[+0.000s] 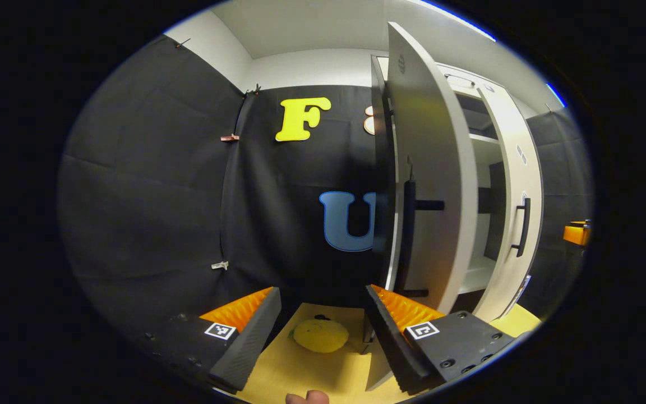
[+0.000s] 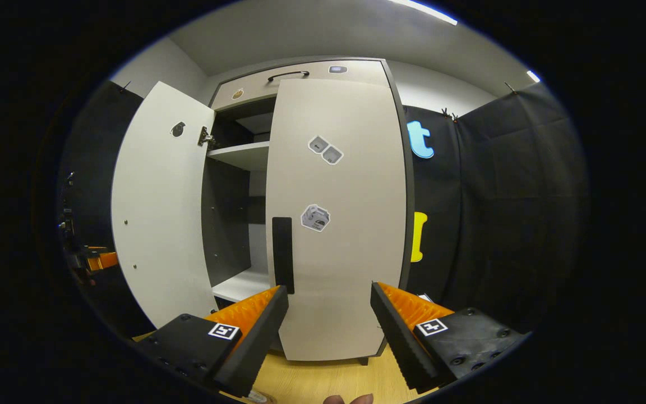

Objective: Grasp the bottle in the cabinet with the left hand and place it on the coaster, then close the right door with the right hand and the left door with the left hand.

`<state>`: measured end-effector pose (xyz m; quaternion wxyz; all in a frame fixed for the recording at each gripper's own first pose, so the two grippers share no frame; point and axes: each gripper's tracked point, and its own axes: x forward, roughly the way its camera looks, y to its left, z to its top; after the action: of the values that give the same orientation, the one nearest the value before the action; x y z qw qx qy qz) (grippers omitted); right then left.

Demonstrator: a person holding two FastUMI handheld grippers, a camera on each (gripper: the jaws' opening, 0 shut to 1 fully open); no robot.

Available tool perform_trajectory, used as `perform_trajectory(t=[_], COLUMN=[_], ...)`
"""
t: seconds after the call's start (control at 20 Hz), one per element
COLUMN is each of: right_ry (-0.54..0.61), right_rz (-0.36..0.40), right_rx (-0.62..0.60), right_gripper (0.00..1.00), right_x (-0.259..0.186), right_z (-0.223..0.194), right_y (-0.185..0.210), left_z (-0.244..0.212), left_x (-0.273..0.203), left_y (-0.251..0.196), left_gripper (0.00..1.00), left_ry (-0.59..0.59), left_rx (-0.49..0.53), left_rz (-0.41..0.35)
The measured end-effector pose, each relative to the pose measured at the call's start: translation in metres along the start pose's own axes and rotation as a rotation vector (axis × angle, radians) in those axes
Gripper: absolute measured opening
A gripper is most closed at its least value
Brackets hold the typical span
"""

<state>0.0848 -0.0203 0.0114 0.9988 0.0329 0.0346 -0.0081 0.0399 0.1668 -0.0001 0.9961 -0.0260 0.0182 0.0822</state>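
Left gripper [image 1: 323, 314]: fingers stood wide apart, holding nothing, above a yellow coaster [image 1: 321, 335] on the wooden table [image 1: 300, 376]. No bottle was visible on the coaster. Just beyond, the left door [image 1: 432, 185] stood open, seen edge-on. Right gripper [image 2: 328, 320]: fingers spread wide and empty, facing the right door [image 2: 337, 224], shut against the cabinet [image 2: 239, 213]; handle [image 2: 282, 255] just ahead.
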Motion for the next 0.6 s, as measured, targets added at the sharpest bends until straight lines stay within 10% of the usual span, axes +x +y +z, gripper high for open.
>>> perform_trajectory(t=[0.6], right_ry=[0.043], right_rz=[-0.018], right_rx=[-0.023], right_gripper=[0.97], right_x=[-0.023], right_z=[-0.018], right_y=[-0.018], left_z=[-0.004], left_x=[-0.007], left_y=[-0.092], left_gripper=[0.94], left_ry=[0.007], left_rx=[0.024], left_rz=[-0.141])
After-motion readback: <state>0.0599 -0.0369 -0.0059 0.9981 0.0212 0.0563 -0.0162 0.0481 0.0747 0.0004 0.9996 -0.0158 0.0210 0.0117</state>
